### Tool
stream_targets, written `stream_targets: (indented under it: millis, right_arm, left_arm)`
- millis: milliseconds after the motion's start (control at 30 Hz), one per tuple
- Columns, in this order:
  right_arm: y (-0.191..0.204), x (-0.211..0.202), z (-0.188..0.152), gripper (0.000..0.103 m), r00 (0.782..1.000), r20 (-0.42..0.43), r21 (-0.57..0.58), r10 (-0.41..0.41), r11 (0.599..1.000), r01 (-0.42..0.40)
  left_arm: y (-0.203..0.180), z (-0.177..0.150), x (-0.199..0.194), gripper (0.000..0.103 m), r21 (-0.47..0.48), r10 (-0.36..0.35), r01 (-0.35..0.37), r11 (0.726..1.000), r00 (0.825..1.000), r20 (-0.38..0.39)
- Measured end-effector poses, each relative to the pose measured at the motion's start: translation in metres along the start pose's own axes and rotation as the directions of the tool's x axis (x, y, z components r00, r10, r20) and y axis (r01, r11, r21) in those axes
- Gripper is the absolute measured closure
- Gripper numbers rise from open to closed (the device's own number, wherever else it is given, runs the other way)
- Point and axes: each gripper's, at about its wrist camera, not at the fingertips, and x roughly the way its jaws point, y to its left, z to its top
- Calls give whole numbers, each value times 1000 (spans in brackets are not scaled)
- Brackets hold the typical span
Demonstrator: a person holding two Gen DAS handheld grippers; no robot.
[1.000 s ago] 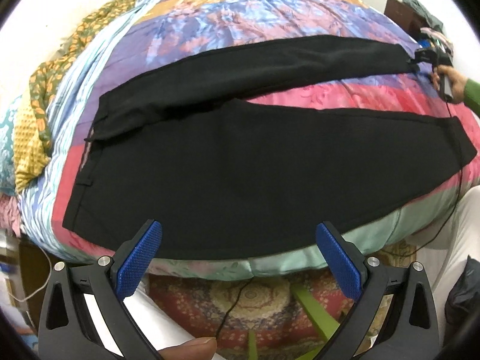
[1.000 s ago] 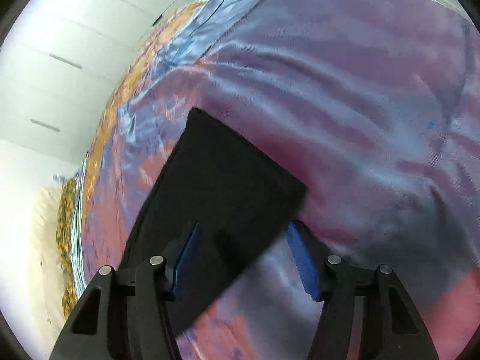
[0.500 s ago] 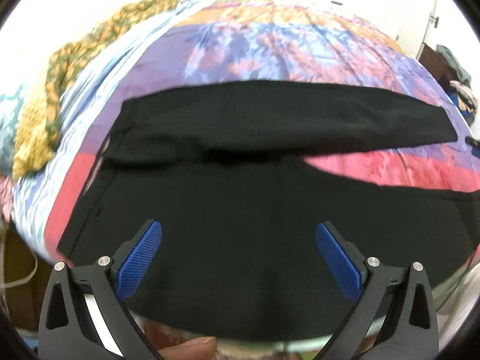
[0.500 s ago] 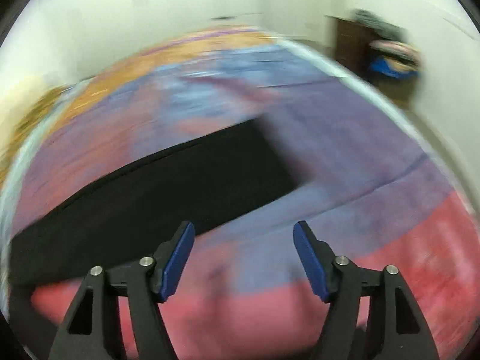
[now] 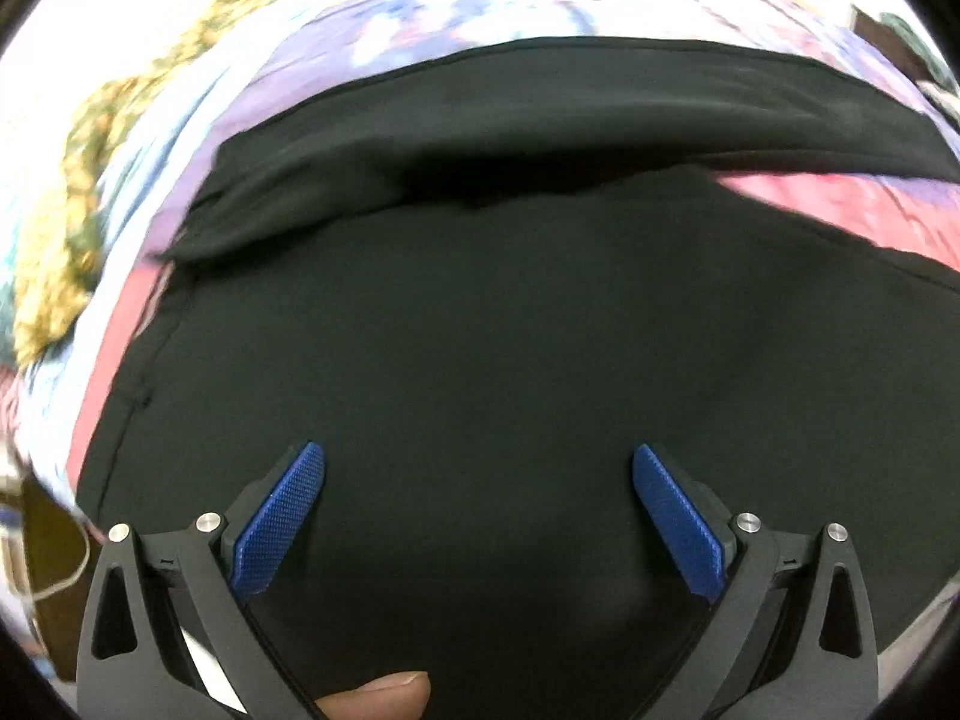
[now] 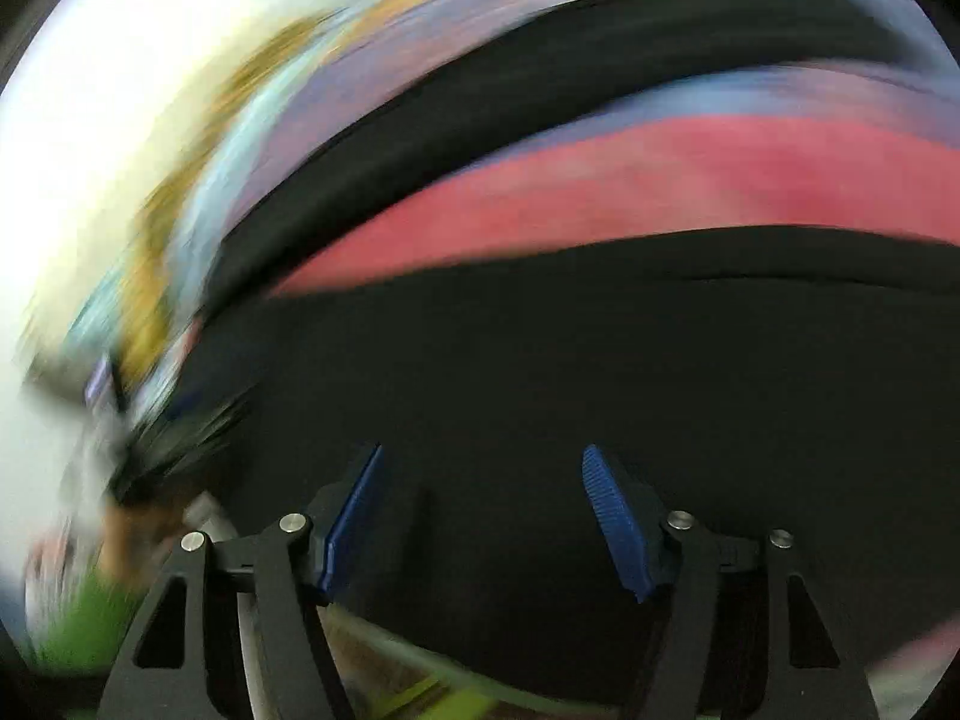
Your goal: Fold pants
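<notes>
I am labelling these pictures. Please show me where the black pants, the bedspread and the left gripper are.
black pants (image 5: 510, 360): left wrist view, near leg's broad fabric.
bedspread (image 5: 840, 204): left wrist view, pink patch between legs.
left gripper (image 5: 478, 525): left wrist view, midway between blue fingertips.

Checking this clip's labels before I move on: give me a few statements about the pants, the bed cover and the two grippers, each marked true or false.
1. The pants are black. True.
2. The left gripper is shut on the pants. False: its jaws stand wide apart, with nothing between them.
3. The two legs lie stacked, one on the other. False: a pink strip of bed cover shows between them.
4. The right gripper is open. True.
5. The bed cover is plain white. False: it is patterned in pink, purple and blue.
</notes>
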Motion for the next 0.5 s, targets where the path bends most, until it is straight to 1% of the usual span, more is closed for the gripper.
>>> stream_targets:
  millis: [33, 67, 100, 133, 167, 200, 233, 300, 367, 433, 500]
  right_arm:
    - [-45, -19, 9, 34, 994, 34, 104, -106, 989, 102]
    - [-76, -28, 15, 33, 983, 40, 169, -178, 971, 169]
    - [-109, -41, 19, 33, 968, 43, 240, -248, 943, 231]
    - [-129, -52, 21, 33, 956, 49, 287, -291, 920, 265]
    - [-140, -65, 26, 33, 943, 64, 319, -327, 902, 291]
    - [-139, -72, 30, 32, 938, 82, 318, -338, 900, 297]
    - [-128, -76, 36, 32, 936, 106, 292, -334, 911, 292]
    - [-90, -70, 53, 29, 946, 149, 201, -288, 946, 256]
    - [-35, -50, 73, 28, 968, 157, 95, -194, 979, 181]
    - [40, -12, 87, 27, 990, 131, -32, -51, 998, 55]
    - [104, 23, 98, 27, 996, 85, -126, 35, 992, -25]
  left_arm:
    - [8, -2, 1, 0, -21, -4, 4, 1000, 1000, -4]
    - [17, -2, 2, 0, -48, -8, 7, 999, 1000, -13]
    - [25, 1, 1, 0, -69, -4, 3, 998, 1000, -15]
    - [29, 7, -3, 1, -73, 11, -11, 997, 1000, -2]
    - [31, 12, -8, 1, -72, 21, -20, 997, 1000, 19]
    - [33, 23, -15, 1, -73, 27, -23, 997, 998, 65]
    - [35, 38, -21, 1, -81, 20, -11, 997, 994, 108]
    - [42, 70, -25, 1, -117, -6, 26, 993, 986, 170]
    - [49, 107, -14, 1, -156, -4, 35, 987, 981, 192]
    - [60, 129, 8, 1, -180, 33, 2, 984, 980, 195]
    - [74, 146, 41, 1, -202, 80, -47, 978, 983, 163]
